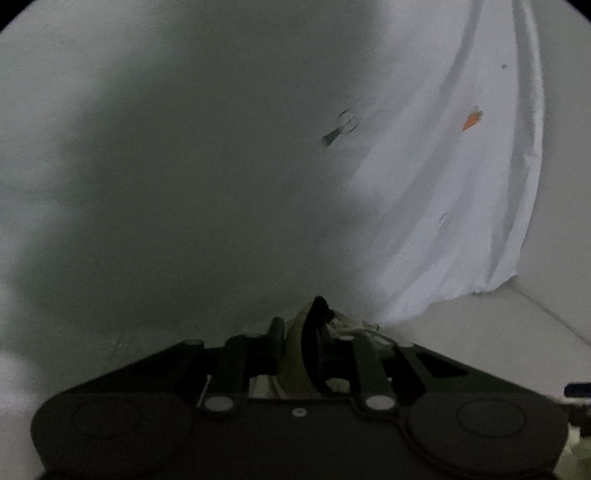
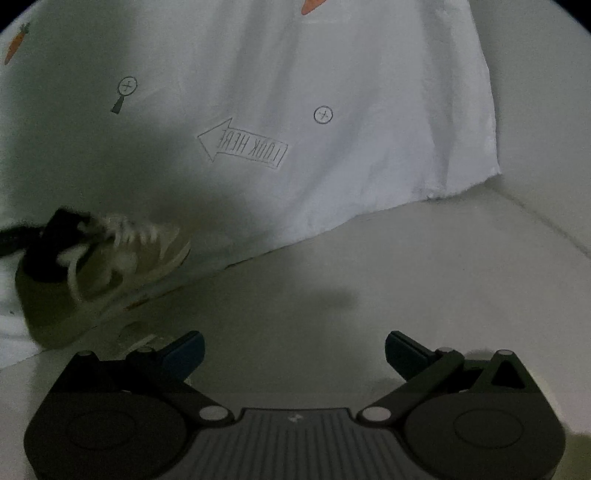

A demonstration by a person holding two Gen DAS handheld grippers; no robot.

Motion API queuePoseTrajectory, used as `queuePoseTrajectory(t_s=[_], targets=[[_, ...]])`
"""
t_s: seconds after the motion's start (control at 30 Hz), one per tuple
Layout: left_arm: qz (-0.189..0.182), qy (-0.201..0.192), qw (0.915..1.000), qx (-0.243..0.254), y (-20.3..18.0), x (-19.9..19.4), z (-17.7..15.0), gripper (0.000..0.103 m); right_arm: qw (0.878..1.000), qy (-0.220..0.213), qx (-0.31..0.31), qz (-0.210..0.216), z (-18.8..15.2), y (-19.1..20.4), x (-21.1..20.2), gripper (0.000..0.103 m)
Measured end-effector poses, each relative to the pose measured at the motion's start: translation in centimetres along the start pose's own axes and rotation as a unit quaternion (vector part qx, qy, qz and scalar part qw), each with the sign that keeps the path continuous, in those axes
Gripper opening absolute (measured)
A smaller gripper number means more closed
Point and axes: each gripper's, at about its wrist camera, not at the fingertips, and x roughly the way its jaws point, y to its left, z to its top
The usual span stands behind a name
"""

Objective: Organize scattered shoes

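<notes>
A single olive-tan sneaker [image 2: 99, 273] with white laces and a dark lining lies at the left of the right wrist view, its toe pointing right and its sole at the edge where the hanging cloth meets the floor. It looks slightly tilted, heel end nearest the camera. A dark shape reaches it from the far left edge; what that is cannot be told for sure.

In the left wrist view the same shoe [image 1: 295, 354] fills the gap between the fingers of the left gripper [image 1: 306, 347]: its olive collar and dark lining stand between the two black fingers, which are drawn in close against it, with white laces spilling to the right.

The right gripper [image 2: 294, 350] hangs low at the near edge of its view with its blue-tipped fingers [image 2: 186, 349] spread wide and nothing between them, well apart from the sneaker.

Behind the shoe hangs a white sheet [image 2: 351, 110] printed with small motifs: orange carrots [image 2: 312, 5], magnifying glasses [image 2: 125, 92] and an arrow [image 2: 242, 146] with lettering that reads upside down. Its lower hem falls in folds onto the floor, ending at a ragged corner on the right.

The floor [image 2: 406, 277] is pale and smooth, with a faint seam running across its far right. The light is dim, and a broad shadow covers the left part of the sheet and the floor near the grippers.
</notes>
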Motion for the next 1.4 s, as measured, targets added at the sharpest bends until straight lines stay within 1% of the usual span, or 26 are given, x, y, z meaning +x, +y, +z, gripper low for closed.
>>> queuePoseTrajectory(t_s=[0.1, 0.17, 0.2, 0.23, 0.27, 0.37, 0.5, 0.57, 0.63, 0.7, 0.77, 0.87, 1.1, 1.2, 1.3, 1.33, 1.37, 1.4], targets=[[0.019, 0.004, 0.9994, -0.028, 1.4, -2.3, -1.9, 0.016, 1.0, -0.005, -0.015, 0.01, -0.1, 0.8, -0.8, 0.103], [0.029, -0.003, 0.9981, -0.055, 2.0, -3.4, -2.5, 0.016, 0.999, -0.008, -0.031, 0.013, -0.1, 1.4, -1.2, 0.103], [0.043, -0.012, 0.9965, -0.07, 2.5, -4.5, -2.9, 0.016, 0.999, -0.007, -0.035, 0.014, -0.2, 1.6, -1.2, 0.103], [0.05, -0.017, 0.9957, -0.076, 2.5, -4.9, -3.0, 0.016, 0.999, -0.006, -0.039, 0.016, -0.2, 1.9, -1.2, 0.103], [0.054, -0.02, 0.9952, -0.079, 2.2, -4.8, -3.0, 0.016, 0.999, -0.005, -0.043, 0.017, -0.3, 2.1, -1.2, 0.103], [0.078, -0.033, 0.9911, -0.102, 3.4, -5.8, -3.3, 0.016, 0.998, 0.0, -0.049, 0.024, -0.4, 2.7, -1.3, 0.103], [0.093, -0.034, 0.9872, -0.125, 4.2, -5.1, -4.5, 0.017, 0.998, 0.007, -0.058, 0.03, -0.8, 3.3, -1.0, 0.103], [0.091, -0.025, 0.9875, -0.126, 4.1, -4.1, -5.1, 0.017, 0.997, 0.011, -0.061, 0.034, -1.0, 3.7, -0.9, 0.103], [0.088, -0.008, 0.9877, -0.129, 4.1, -3.5, -6.1, 0.017, 0.997, 0.014, -0.064, 0.036, -1.1, 4.2, -0.8, 0.103], [0.087, 0.002, 0.9866, -0.138, 4.1, -3.1, -7.0, 0.017, 0.997, 0.015, -0.07, 0.038, -1.2, 4.6, -0.7, 0.103], [0.095, 0.001, 0.985, -0.144, 4.2, -3.3, -8.4, 0.017, 0.996, 0.016, -0.073, 0.039, -1.4, 4.9, -1.0, 0.103], [0.093, 0.007, 0.9846, -0.148, 4.2, -3.5, -9.3, 0.017, 0.995, 0.02, -0.092, 0.034, -1.9, 5.6, -1.2, 0.103], [0.093, 0.033, 0.9765, -0.191, 4.6, -3.3, -12.6, 0.017, 0.987, 0.049, -0.136, 0.065, -3.3, 7.8, -0.8, 0.103], [0.093, 0.028, 0.9761, -0.195, 4.7, -3.5, -13.1, 0.017, 0.984, 0.06, -0.152, 0.074, -4.2, 9.3, -0.9, 0.103], [0.092, 0.028, 0.9784, -0.183, 4.6, -3.5, -13.1, 0.018, 0.978, 0.075, -0.179, 0.071, -5.1, 10.8, -0.3, 0.103], [0.092, 0.03, 0.9798, -0.175, 4.5, -3.5, -13.2, 0.018, 0.976, 0.08, -0.192, 0.07, -5.3, 11.4, -0.1, 0.103], [0.09, 0.038, 0.9808, -0.169, 4.5, -3.3, -13.1, 0.027, 0.973, 0.084, -0.206, 0.067, -5.5, 11.9, 0.3, 0.103], [0.086, 0.044, 0.981, -0.168, 4.4, -3.2, -13.1, 0.033, 0.969, 0.087, -0.22, 0.064, -5.8, 12.4, 0.6, 0.103]])
